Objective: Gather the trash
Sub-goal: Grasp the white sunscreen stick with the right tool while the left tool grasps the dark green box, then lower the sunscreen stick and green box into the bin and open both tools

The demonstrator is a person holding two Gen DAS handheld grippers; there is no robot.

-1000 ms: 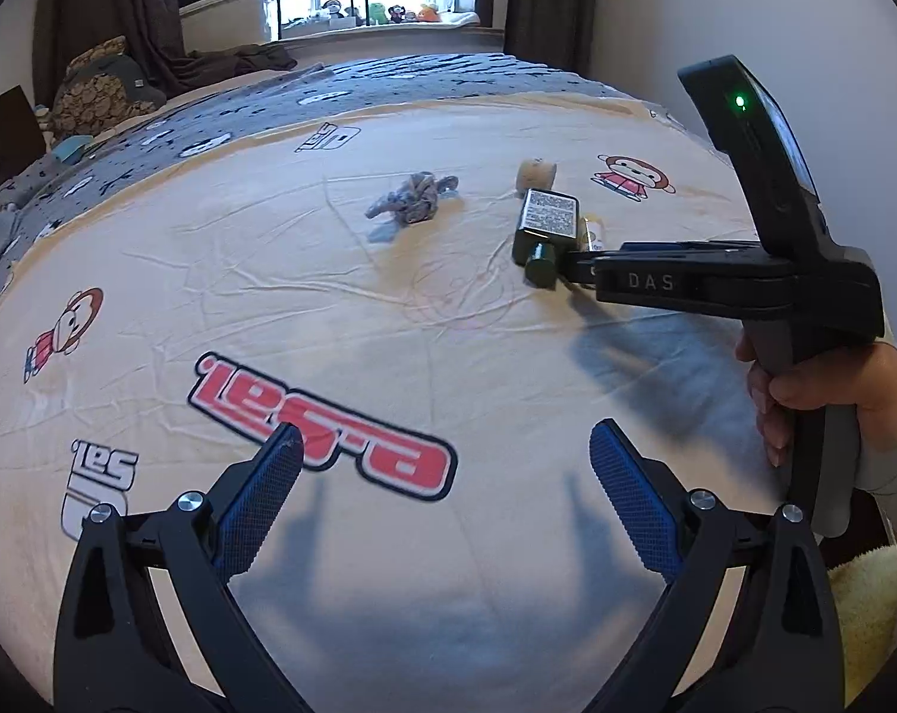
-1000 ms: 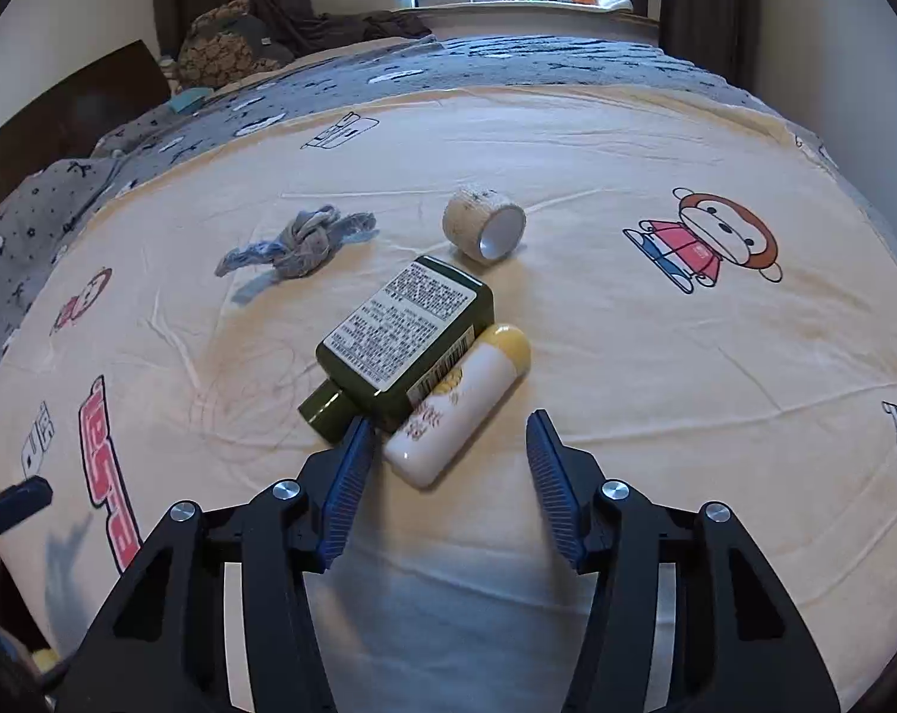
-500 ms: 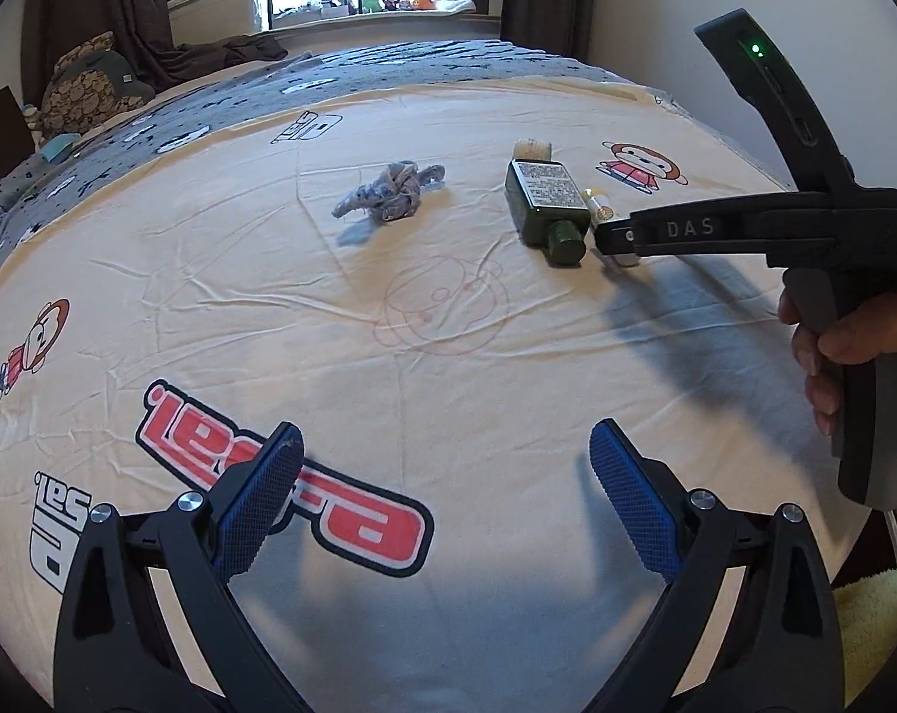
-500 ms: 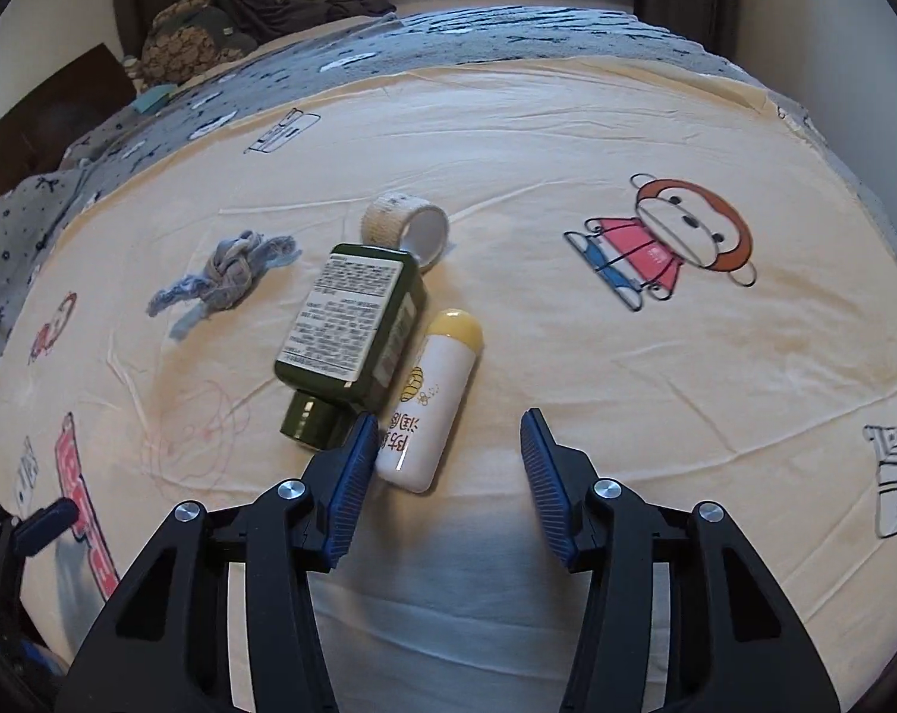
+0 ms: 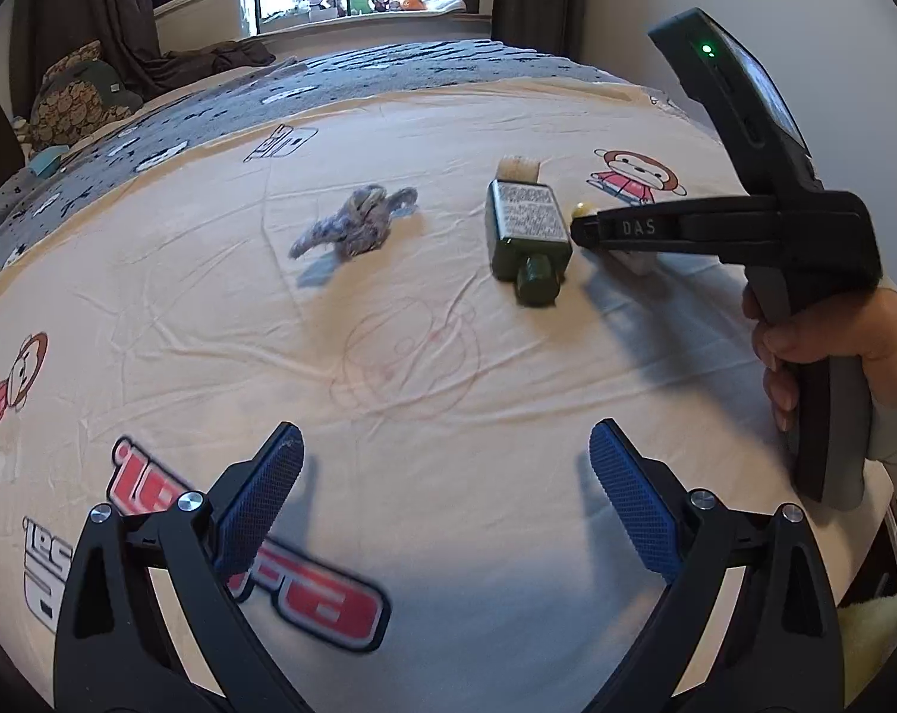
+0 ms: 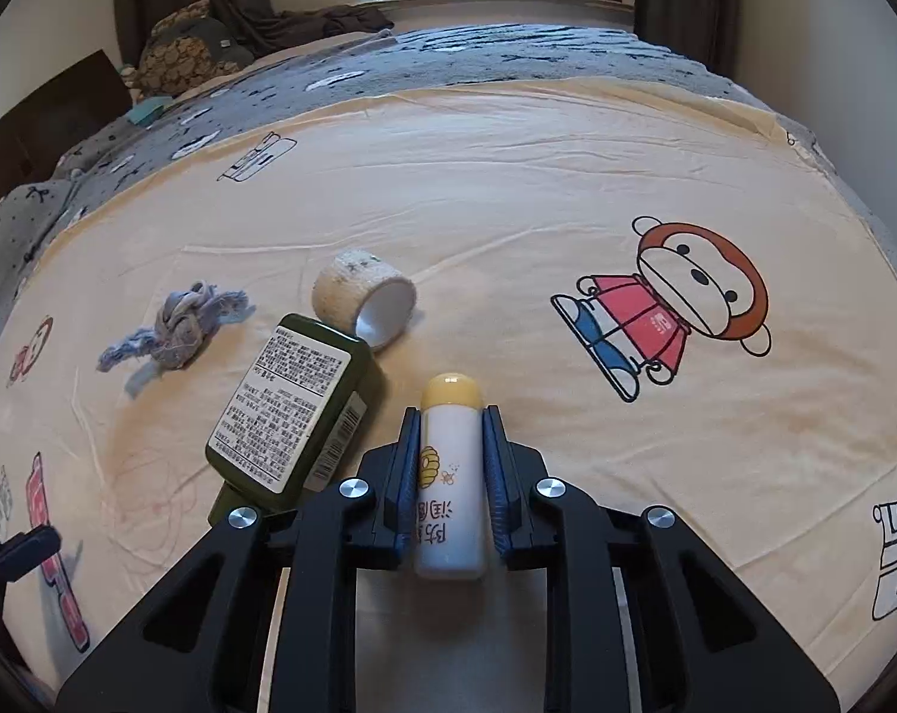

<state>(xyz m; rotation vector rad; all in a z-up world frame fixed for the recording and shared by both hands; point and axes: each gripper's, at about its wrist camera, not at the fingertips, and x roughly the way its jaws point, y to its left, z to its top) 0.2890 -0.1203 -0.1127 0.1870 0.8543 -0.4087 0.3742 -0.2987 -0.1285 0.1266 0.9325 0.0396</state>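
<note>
My right gripper [image 6: 451, 425] is shut on a white tube with a yellow cap [image 6: 451, 475], which lies lengthwise between the blue pads on the bed sheet. A dark green bottle [image 6: 293, 410] lies just left of it, a tape roll [image 6: 365, 300] behind that, and a knotted grey-blue rag [image 6: 175, 333] further left. In the left wrist view my left gripper [image 5: 445, 469] is open and empty over the sheet, well short of the rag [image 5: 356, 226] and the bottle [image 5: 528, 232]. The right gripper [image 5: 585, 229] reaches in from the right beside the bottle.
The cream cartoon-print sheet [image 6: 507, 178] covers the bed, with a grey blanket [image 6: 448, 53] beyond it. A pillow [image 6: 186, 53] and clothes lie at the far left by the window. The bed's right edge [image 5: 882, 540] runs beside the hand holding the right gripper.
My right gripper moved forward around the white tube and shut on it. My left gripper has shifted slightly and stays open.
</note>
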